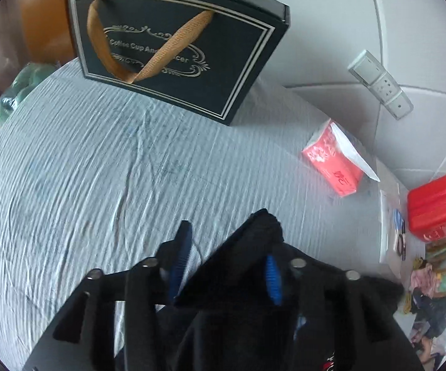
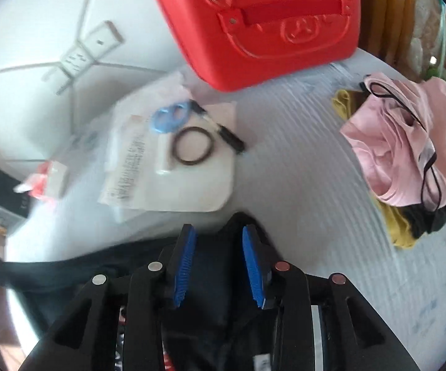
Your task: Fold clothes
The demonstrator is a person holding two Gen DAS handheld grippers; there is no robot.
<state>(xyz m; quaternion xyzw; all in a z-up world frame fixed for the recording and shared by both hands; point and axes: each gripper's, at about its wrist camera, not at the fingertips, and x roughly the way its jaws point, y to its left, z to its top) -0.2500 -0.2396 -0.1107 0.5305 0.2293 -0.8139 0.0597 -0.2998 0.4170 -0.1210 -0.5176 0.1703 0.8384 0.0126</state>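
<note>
Surface: pale grey-blue ribbed bedsheet (image 1: 99,160), creased; white panelled wall (image 1: 331,31) behind.

Left gripper (image 1: 226,266): jaws apart, black garment (image 1: 253,247) draped over right finger; whether gripped, cannot tell.

Right gripper (image 2: 219,266): jaws spread, black garment (image 2: 216,278) lying between them, not pinched.

Far: dark gift box (image 1: 173,49), red tissue pack (image 1: 334,164), red case (image 2: 260,21). Right: pink clothing heap (image 2: 408,142).

Striped bedsheet (image 1: 83,160), gift box (image 1: 173,52), tissue pack (image 1: 334,160), red case (image 2: 253,24)
</note>
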